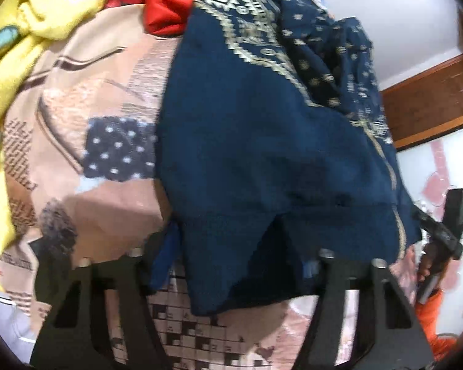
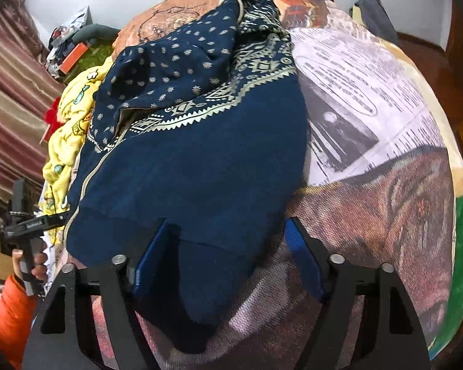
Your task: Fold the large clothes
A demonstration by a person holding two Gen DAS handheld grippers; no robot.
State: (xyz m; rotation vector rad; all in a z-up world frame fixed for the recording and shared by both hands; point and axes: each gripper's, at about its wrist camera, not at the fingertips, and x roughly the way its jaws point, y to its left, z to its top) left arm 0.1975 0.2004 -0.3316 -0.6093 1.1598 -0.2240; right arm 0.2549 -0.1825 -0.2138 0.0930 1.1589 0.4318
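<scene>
Left wrist view: left hand-held gripper part-open, jaws straddling the ribbed hem of a navy knit sweater, cream geometric yoke ahead; pads' contact unclear. Right hand-held gripper likewise part-open, blue pads either side of the hem. Sweater lies rumpled on the bed's printed bedspread; fuzzy yellow garment far left.

The patterned garment lies on the bedspread, with a crumpled pile to its left.
</scene>
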